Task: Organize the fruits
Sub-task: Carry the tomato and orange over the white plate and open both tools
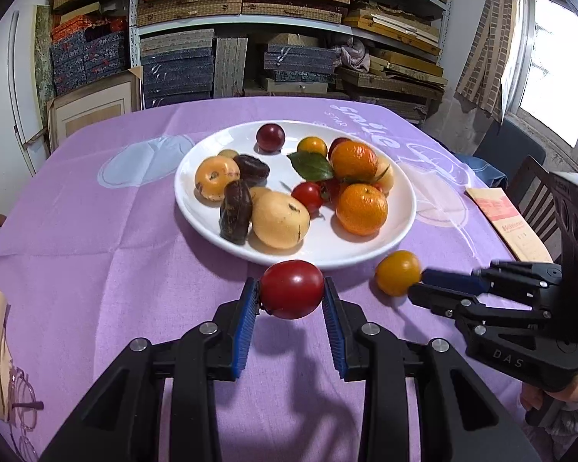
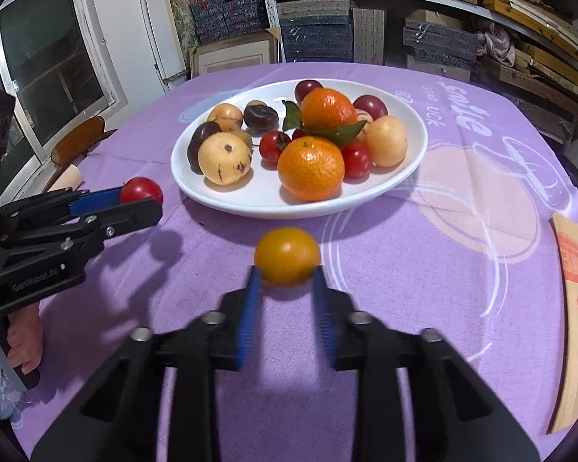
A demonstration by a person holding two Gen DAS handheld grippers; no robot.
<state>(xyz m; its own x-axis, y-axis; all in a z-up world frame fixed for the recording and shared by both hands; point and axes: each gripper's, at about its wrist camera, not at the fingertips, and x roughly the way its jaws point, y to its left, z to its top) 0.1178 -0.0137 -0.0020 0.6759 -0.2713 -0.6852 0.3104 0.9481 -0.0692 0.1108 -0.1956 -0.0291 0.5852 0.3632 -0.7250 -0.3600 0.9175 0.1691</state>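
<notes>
Our left gripper fingers clench a red tomato; our right gripper fingers clench a yellow tomato, both at six o'clock of the plate.

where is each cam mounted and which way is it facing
Left wrist: sits on the left gripper, looking forward and down along its fingers at the red tomato they clamp; the right gripper and a hand show at right.
Right wrist: sits on the right gripper, looking at the yellow tomato in its pads; the left gripper and a hand show at left.
Shared: both tomatoes, white fruit plate, purple tablecloth, shelves.
</notes>
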